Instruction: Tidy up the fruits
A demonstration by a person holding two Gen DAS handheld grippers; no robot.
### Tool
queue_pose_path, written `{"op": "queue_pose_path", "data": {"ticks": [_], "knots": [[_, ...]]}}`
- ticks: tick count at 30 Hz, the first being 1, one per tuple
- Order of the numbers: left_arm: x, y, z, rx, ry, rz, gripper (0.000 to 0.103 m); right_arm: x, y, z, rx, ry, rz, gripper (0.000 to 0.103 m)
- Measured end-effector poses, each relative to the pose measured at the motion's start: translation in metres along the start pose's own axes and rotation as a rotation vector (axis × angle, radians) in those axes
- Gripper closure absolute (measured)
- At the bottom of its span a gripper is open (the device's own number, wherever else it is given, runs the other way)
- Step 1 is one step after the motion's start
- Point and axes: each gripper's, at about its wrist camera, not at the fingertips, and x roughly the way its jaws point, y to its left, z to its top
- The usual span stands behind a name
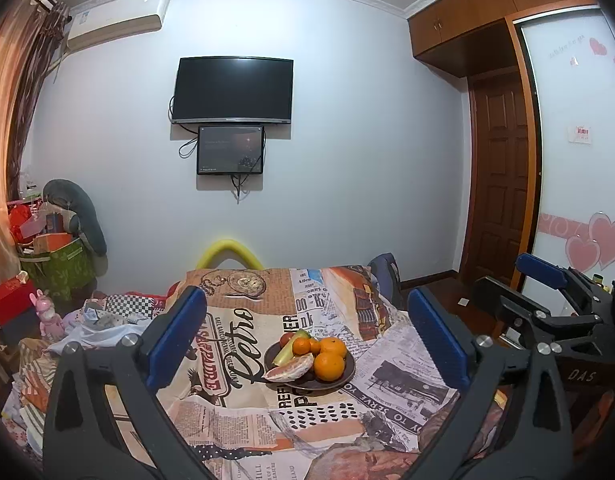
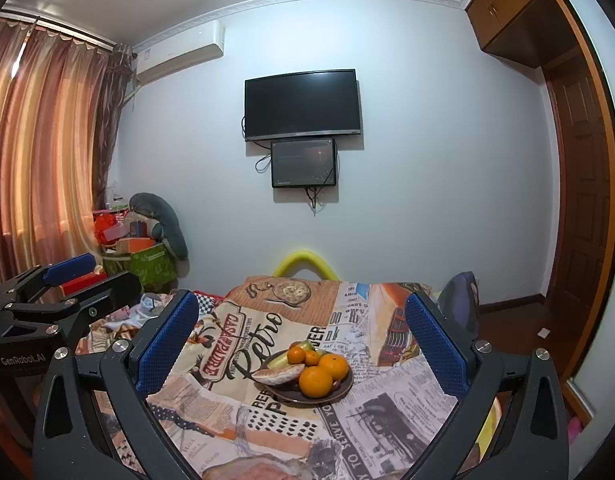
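The plate (image 1: 347,376) stands near the middle of the worktop (image 1: 243,412). On the plate, two big oranges (image 1: 328,366) lie at the right, a cut fruit slice (image 1: 290,368) at the front left, and small tangerines (image 1: 301,346) behind it. Behind the plate, on the wall, hangs the television (image 1: 233,90), with a small screen (image 1: 230,150) under it.

Even, cool indoor light, sharp focus, strong fisheye bending and dark vignetted corners.
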Motion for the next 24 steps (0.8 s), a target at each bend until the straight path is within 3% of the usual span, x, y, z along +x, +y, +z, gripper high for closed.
{"op": "queue_pose_path", "data": {"ticks": [24], "knots": [[0.0015, 0.0032, -0.0048, -0.011, 0.009, 0.002, 0.0, -0.0059, 0.0005, 0.0001, 0.014, 0.015, 0.008, 0.0]]}}
